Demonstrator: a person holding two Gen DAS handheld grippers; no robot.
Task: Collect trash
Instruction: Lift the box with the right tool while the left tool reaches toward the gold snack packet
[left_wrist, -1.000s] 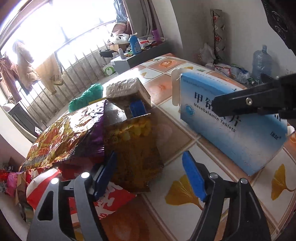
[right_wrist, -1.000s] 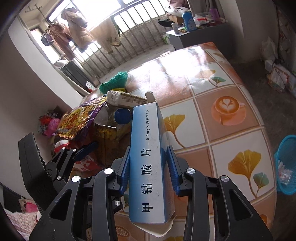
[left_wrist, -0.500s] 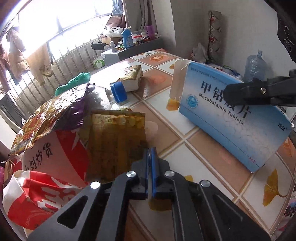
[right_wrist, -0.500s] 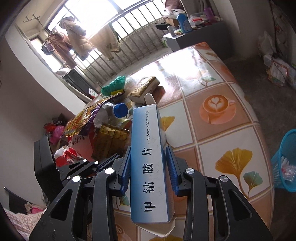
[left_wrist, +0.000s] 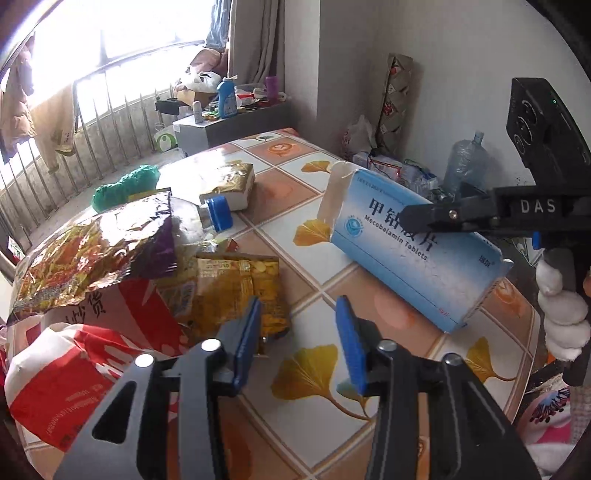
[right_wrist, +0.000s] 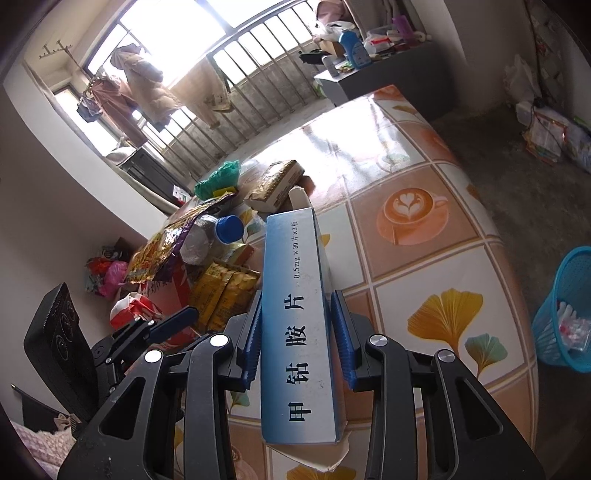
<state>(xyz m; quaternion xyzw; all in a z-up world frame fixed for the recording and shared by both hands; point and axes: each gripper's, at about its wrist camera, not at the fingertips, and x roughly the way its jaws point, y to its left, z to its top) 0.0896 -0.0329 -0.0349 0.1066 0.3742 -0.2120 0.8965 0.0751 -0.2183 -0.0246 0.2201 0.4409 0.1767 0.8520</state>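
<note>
On the table (left_wrist: 369, 424), wrappers (left_wrist: 221, 291) remain uncollected; right hand-held gripper (right_wrist: 295, 343) pinches the pill box (right_wrist: 295, 295), left hand-held gripper (left_wrist: 301, 341) is opening, empty, bin (right_wrist: 565, 314) far right.

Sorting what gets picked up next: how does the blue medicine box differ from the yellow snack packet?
The blue medicine box is rigid cardboard, while the yellow snack packet is crumpled foil. The box is clamped in the right gripper above the table; the packet lies on the table by the left gripper, whose jaws are opening with nothing between them. Both carry printed text.
</note>
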